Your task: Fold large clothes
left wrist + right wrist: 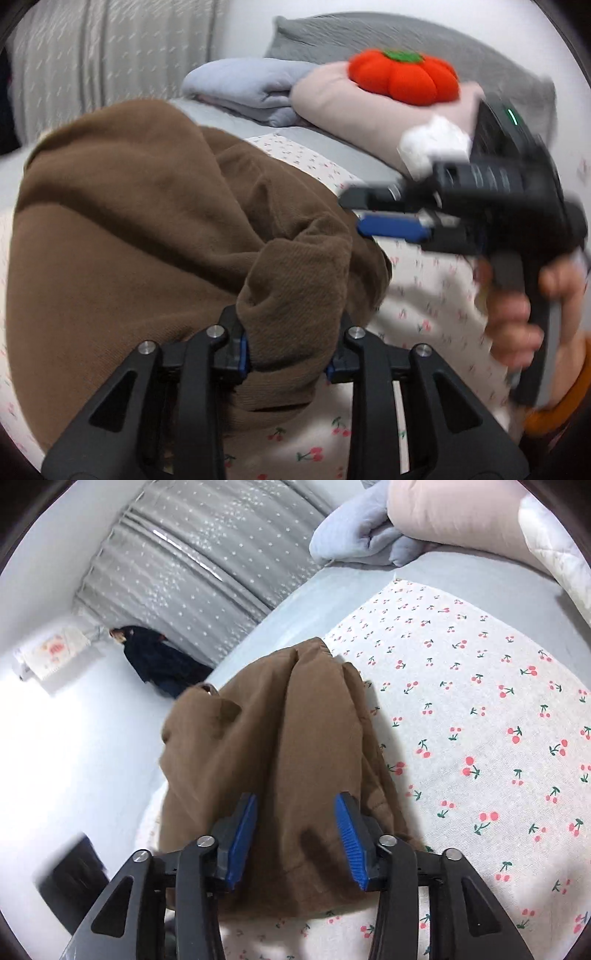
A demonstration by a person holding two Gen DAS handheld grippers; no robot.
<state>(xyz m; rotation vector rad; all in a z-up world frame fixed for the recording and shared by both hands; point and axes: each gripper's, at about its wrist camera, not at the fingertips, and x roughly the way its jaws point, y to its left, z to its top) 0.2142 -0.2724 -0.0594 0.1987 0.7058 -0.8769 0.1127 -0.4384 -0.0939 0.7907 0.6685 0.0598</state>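
Bed (480,701), cherry-print sheet. Brown garment (129,229) heaped on it, partly folded. Left gripper (288,343) clenched on bunched brown cloth. Right gripper (295,834) released, jaws apart over garment, pads clear of cloth. Risk: one-sided hold drags heap, fold slumps; bunched wad may slip free.

Garment (280,760) on bedsheet (480,709), folded blankets (369,531) behind, cushion (404,75) atop.

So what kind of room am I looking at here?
Most likely a bedroom: a cherry-print bedsheet covers a bed, folded blankets are stacked near a grey pillow, and grey curtains hang behind.
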